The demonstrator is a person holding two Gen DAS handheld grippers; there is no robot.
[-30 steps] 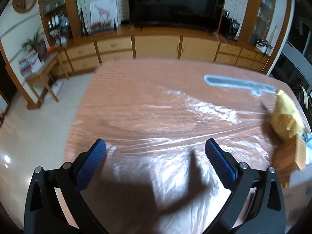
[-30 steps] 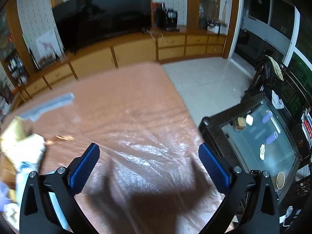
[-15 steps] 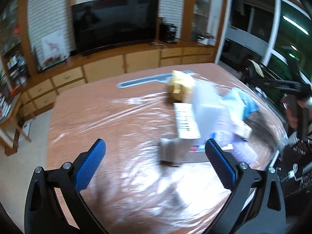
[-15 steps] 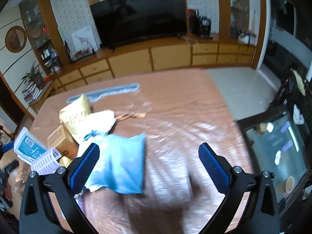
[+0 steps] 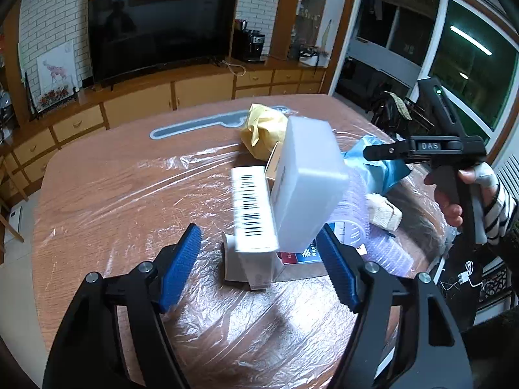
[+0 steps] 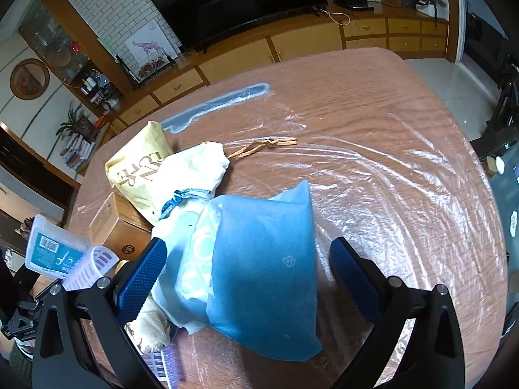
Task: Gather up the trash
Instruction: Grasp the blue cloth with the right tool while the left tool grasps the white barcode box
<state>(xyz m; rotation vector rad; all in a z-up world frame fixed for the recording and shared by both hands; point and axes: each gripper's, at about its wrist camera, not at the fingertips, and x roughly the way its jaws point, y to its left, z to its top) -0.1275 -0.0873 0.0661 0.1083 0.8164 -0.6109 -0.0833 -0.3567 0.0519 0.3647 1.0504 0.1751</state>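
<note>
We see the left gripper (image 5: 259, 256) angled downward over a wooden table (image 5: 97, 194) covered in clear plastic film (image 5: 136, 175). Its jaws are closing, with a white barcoded box (image 5: 251, 214) and a translucent white plastic case (image 5: 308, 181) between the blue pads; the pads do not yet press on either item. The right pad sits just beside the lower edge of the case.

The right gripper (image 6: 248, 278) also points steeply downward. Its jaws stand wide apart, with a blue bag (image 6: 262, 269) between them, untouched (no pad presses on the fabric). In the left wrist view, we see the person's right hand (image 5: 464, 194) wrapped around the black handle of that gripper, a striped sleeve (image 5: 499, 214) at the wrist.

The trash lies clustered on the table:
- a yellow paper bag (image 6: 139, 165) beside a cream cloth pouch (image 6: 198, 168) tied with a blue cord;
- a brown cardboard box (image 6: 116, 227) touching the yellow bag;
- a pale purple ribbed container (image 6: 90, 265) near the left edge of the right wrist view;
- a brown string (image 6: 262, 146) lying apart from the pile on the film.

A grey elongated flat object (image 6: 220, 103) rests farther back on the table (we cannot tell what it is).
</note>
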